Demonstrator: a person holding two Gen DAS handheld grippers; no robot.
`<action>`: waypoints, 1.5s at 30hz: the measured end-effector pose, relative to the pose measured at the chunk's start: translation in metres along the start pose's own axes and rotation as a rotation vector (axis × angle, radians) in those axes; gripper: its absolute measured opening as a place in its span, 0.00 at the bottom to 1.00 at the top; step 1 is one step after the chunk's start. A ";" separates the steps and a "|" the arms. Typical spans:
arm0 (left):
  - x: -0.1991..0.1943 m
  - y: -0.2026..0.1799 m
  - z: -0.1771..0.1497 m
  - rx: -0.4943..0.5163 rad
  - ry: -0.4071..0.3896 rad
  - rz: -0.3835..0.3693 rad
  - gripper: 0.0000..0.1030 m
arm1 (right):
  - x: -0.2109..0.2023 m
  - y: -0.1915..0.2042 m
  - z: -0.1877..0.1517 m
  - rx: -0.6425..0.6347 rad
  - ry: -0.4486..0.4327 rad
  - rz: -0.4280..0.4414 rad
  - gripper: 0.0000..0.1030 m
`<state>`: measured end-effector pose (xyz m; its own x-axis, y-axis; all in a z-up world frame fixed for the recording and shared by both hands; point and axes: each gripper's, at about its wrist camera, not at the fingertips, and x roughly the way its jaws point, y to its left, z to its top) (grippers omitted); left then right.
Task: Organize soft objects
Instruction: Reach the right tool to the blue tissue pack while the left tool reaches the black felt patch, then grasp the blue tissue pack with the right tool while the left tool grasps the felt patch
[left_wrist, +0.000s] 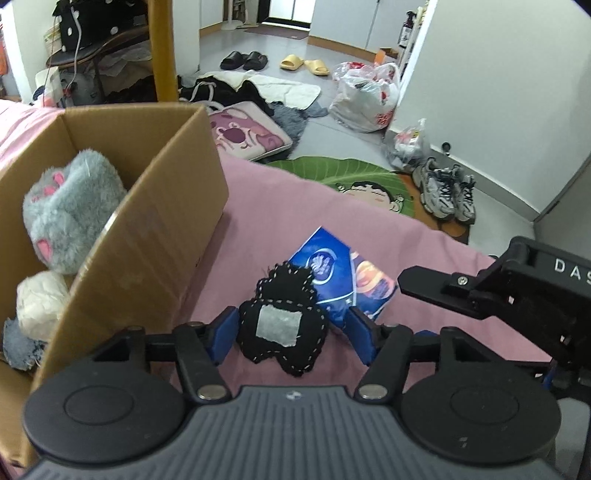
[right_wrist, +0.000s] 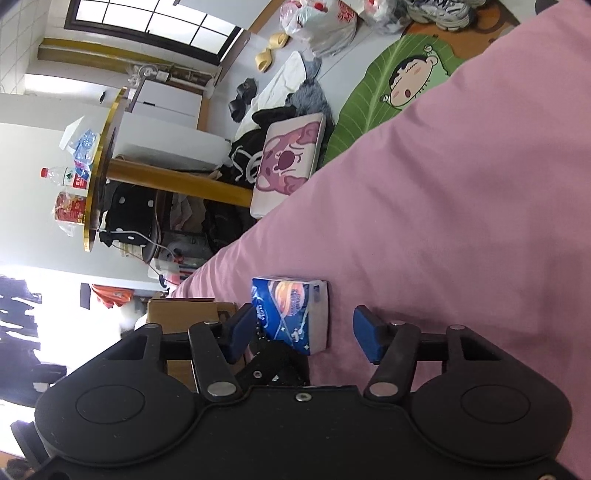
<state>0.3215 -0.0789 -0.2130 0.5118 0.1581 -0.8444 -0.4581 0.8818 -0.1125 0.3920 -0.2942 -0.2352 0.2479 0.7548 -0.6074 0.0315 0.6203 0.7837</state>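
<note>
Both hand-held grippers gape over the pink bedcover, floor apparently cluttered with clothes beyond.

The bedsheet is plain dusty pink. The felt patch is black with white dashed stitching and a pale grey rectangle in its middle. The tissue pack is deep blue with an orange planet and white ends. The box is plain brown cardboard; the plush toy inside is fluffy grey with pink spots. The fingertips carry blue pads.
</note>
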 end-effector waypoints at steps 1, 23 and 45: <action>0.003 0.001 -0.001 -0.007 0.002 0.005 0.58 | 0.002 -0.001 0.001 0.000 0.005 0.001 0.57; 0.011 0.022 -0.001 -0.150 0.007 -0.037 0.30 | 0.033 -0.002 0.009 -0.050 0.004 0.068 0.26; -0.069 0.033 -0.010 -0.103 -0.027 -0.158 0.30 | -0.059 0.037 -0.028 -0.114 -0.188 -0.039 0.19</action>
<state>0.2636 -0.0657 -0.1636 0.6018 0.0339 -0.7980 -0.4414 0.8468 -0.2969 0.3511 -0.3103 -0.1742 0.4248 0.6832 -0.5939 -0.0621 0.6765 0.7338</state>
